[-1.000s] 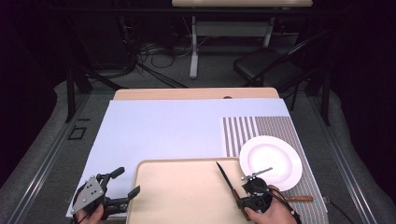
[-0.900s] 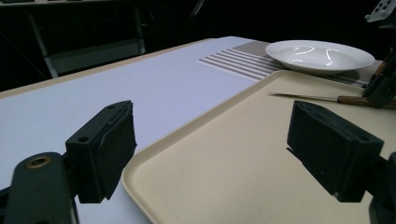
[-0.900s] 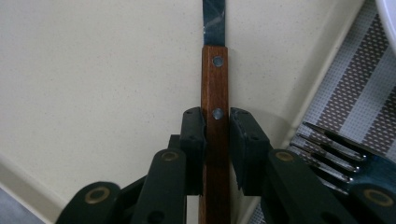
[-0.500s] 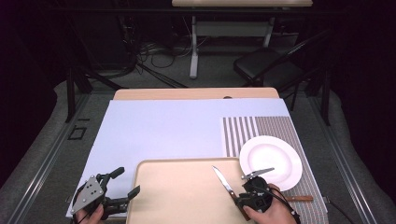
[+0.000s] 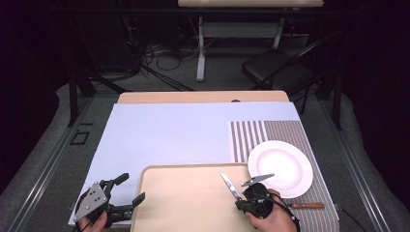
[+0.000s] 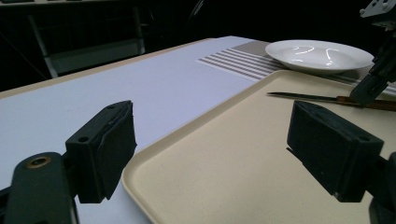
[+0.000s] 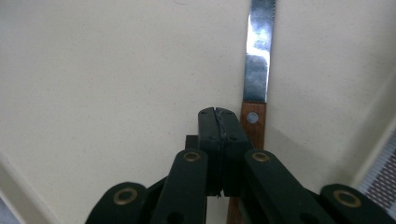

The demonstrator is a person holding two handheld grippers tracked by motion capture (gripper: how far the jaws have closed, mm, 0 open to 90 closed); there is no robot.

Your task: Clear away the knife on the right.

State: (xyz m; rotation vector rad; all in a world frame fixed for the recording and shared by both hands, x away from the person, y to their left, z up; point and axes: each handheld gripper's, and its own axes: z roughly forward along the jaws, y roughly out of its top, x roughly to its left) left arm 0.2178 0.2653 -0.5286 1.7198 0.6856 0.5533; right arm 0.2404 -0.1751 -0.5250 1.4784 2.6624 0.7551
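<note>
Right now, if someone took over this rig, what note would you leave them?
Left gripper: jaws open, empty, at the tray's near-left corner.
Right gripper: jaws shut on nothing, tips against the knife's wooden handle.
The knife lies flat on the tray's right side. The plate sits empty on the striped mat.
Done: the knife is on the tray.
Left: the knife is not gripped, so probably grasp or place it.

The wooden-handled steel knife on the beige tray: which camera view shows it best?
The right gripper view: the wooden-handled steel knife shows its blade, rivet and handle close up. The high view shows a small blade; the left gripper view a thin sliver.
</note>
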